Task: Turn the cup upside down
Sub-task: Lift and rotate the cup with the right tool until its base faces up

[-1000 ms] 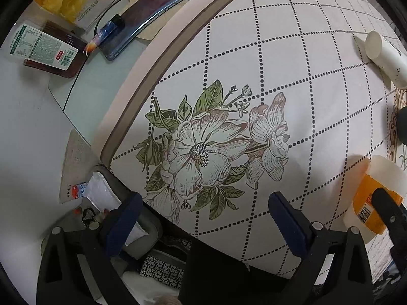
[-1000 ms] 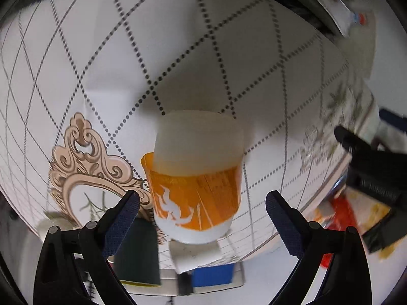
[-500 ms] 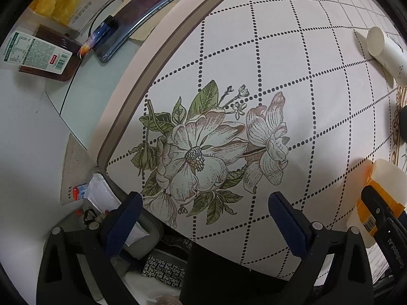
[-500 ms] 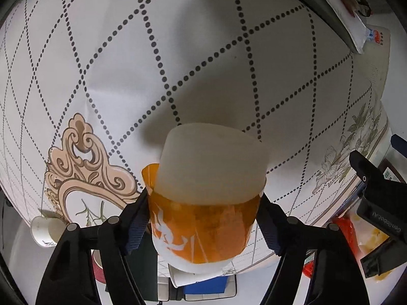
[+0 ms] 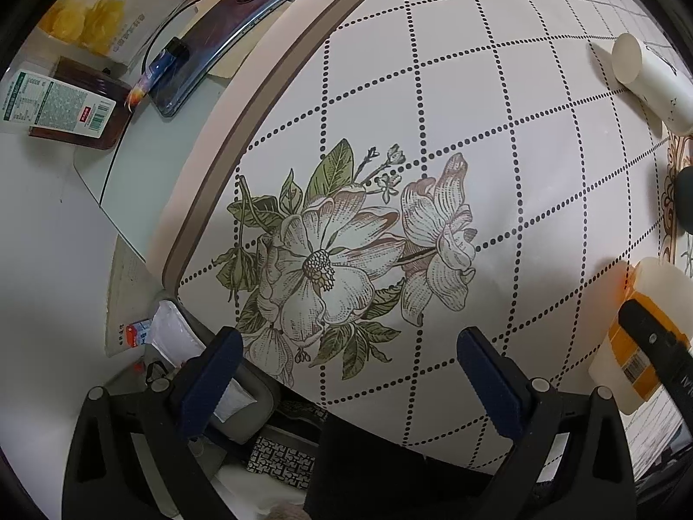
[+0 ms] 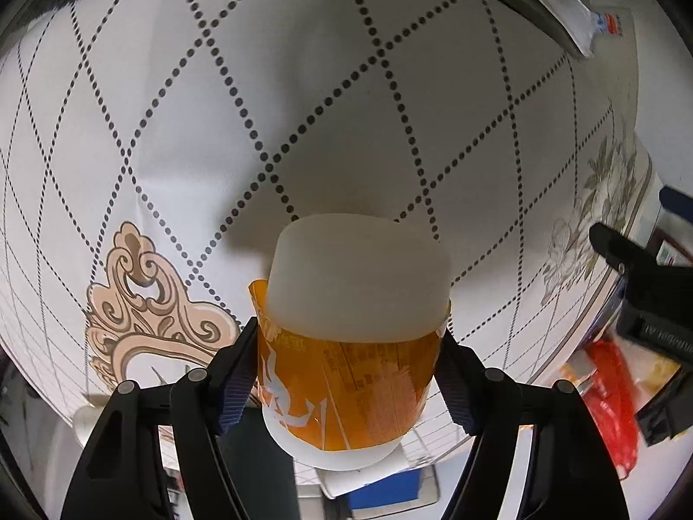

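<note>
Right wrist view: the right claw (image 6: 348, 383) is clamped on the cup (image 6: 353, 325), its pads pressing the orange sleeve at 9 and 3 o'clock. The cup's white end points away from the camera, over the dotted-grid bench (image 6: 303, 108). Left wrist view: the left claw (image 5: 346, 372) stands apart, holding nothing, above the flower print (image 5: 329, 255); the cup shows at 4 o'clock. A white tube (image 5: 649, 78) lies at 2 o'clock.

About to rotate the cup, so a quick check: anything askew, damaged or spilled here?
The cup's orange sleeve looks loose: its seam edge flares off the wall at upper left. A white cup lies tipped on the tablecloth. No spill visible.
</note>
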Available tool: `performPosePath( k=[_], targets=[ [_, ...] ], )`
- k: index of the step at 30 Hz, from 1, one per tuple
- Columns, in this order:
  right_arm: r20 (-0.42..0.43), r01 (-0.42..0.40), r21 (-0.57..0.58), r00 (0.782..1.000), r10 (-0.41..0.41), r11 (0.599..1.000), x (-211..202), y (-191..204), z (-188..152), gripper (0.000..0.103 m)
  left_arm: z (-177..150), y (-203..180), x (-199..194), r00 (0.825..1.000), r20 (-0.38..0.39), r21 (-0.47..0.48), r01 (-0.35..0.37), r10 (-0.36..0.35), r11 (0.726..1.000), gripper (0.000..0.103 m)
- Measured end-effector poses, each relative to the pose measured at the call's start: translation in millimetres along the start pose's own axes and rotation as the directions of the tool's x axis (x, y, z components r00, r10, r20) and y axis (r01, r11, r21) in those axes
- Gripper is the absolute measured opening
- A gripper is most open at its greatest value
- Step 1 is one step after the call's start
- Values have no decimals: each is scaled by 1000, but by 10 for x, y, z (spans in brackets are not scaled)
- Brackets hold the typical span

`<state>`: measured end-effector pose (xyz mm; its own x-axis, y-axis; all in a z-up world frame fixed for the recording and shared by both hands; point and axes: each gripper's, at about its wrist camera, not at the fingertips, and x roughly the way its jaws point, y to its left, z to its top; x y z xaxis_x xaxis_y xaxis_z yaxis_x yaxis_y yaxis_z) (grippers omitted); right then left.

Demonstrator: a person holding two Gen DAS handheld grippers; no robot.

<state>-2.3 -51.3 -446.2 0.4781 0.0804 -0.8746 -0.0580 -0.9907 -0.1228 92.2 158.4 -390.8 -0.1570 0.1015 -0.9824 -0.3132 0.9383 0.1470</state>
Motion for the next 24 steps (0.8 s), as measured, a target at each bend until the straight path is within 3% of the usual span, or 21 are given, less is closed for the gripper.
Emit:
performPosePath(
  k=[6,9,13,15,20,23,24],
  targets=[
    [0,-58,157,998,59,986,-39,-218,18,75,3,-9,-51,1000,10,17,-6,6,1000,102],
    [9,-95,280,995,96,955,-50,-373,-3,75,9,-29,-87,1000,17,32,-13,12,999,102],
    [28,-162,460,985,169,873,-51,-542,-110,75,33,-82,-177,999,33,62,-20,18,998,102],
    [45,-196,549,978,205,813,-62,-625,-149,75,36,-138,-231,999,42,78,-24,21,997,102],
    [122,-292,742,944,307,603,-63,-698,-265,75,35,-287,-360,998,65,124,-28,20,992,101],
    [186,-344,834,911,368,431,-29,-707,-361,75,18,-377,-427,997,72,147,-27,16,989,101],
    [199,-351,848,905,377,396,-21,-691,-374,75,4,-402,-438,997,73,153,-26,15,988,101]
  ],
)
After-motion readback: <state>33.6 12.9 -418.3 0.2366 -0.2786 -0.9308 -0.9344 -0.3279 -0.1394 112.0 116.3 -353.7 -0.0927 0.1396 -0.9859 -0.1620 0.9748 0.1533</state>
